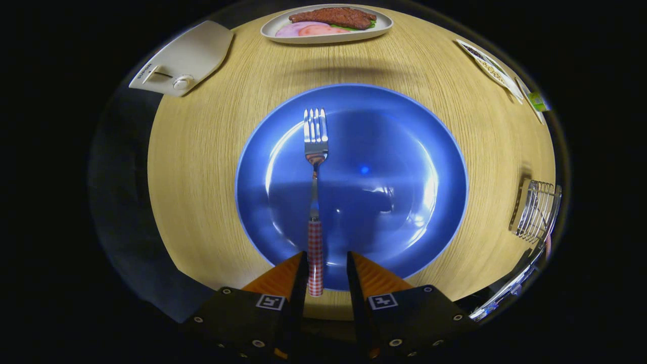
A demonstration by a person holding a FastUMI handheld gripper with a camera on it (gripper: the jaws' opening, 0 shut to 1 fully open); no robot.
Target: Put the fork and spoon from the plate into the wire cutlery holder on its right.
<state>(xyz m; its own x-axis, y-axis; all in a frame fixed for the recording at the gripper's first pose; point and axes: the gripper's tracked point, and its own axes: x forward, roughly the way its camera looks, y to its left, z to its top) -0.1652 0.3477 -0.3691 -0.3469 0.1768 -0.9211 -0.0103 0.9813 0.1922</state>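
Fork lies on the blue plate, tines pointing away, its red-checked handle reaching back over the plate's near rim and in between the fingers of the tongs. The tongs are partly open; the handle sits close against the left finger, with a gap to the right one, so they are not clamped on it. The plate rests mid-table on the pale wood-grain round table. The wire cutlery holder stands at the table's right edge. A white toaster sits far left, a dish of food at the far edge, and packets far right. Darkness surrounds the table.
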